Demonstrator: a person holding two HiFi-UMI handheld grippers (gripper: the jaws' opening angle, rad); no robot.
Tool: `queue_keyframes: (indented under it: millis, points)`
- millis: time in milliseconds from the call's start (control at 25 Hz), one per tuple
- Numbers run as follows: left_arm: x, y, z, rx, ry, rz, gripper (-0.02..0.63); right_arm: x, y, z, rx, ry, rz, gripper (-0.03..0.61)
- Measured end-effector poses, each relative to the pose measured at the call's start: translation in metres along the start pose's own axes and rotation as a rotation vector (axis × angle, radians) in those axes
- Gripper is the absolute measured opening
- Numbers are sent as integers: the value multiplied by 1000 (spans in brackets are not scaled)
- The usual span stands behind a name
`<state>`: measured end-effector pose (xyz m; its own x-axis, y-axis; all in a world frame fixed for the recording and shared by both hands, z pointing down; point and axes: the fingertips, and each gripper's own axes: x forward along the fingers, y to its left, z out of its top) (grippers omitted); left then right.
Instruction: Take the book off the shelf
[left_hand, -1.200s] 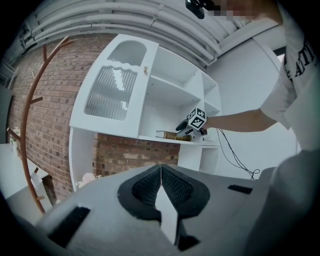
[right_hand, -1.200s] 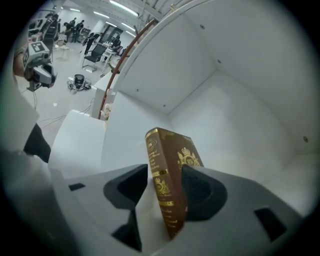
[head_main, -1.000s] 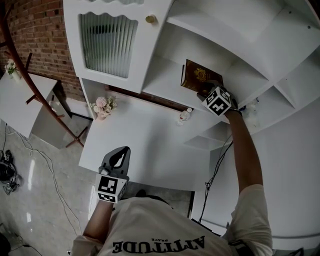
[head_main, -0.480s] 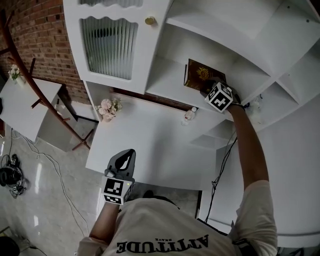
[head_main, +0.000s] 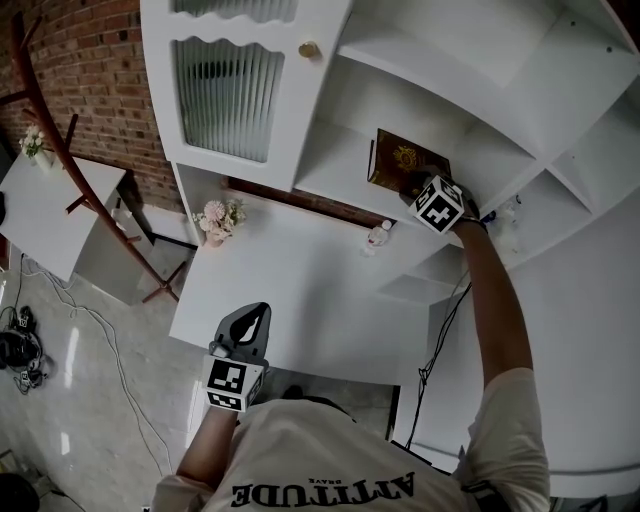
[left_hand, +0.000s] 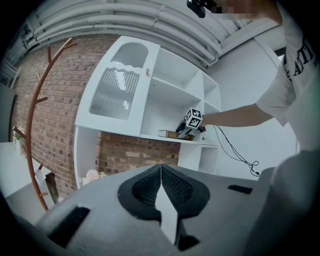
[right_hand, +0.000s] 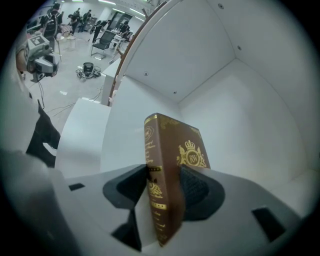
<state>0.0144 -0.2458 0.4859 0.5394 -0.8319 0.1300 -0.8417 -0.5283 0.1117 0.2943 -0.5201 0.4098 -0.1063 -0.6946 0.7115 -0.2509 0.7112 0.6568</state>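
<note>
Gripping the book (head_main: 398, 160), the right gripper (head_main: 415, 187) hides its near corner

Book (head_main: 405, 165) on shelf (head_main: 335, 175), table (head_main: 300, 290) below.
Book lies right of the cabinet door (head_main: 230, 95); right tongs (head_main: 412, 187) at its near end, one jaw on each side. On the table: flowers (head_main: 220, 215) back left, small bottle (head_main: 377, 237) back right. Left tongs (head_main: 247, 325) above the near edge, well apart from the shelf.

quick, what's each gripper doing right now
left gripper: closed, holding nothing
right gripper: closed on the book
</note>
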Motion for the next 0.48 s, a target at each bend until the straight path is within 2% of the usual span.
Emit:
queue_keyframes:
  millis: [280,480]
  points:
    - [-4,-6,0,-15,0,-17,26,-9,10,-1,3,7,6,216]
    - [-10,-6,0,4,-13,-9,26,-16,18,0,17,2,-2,216]
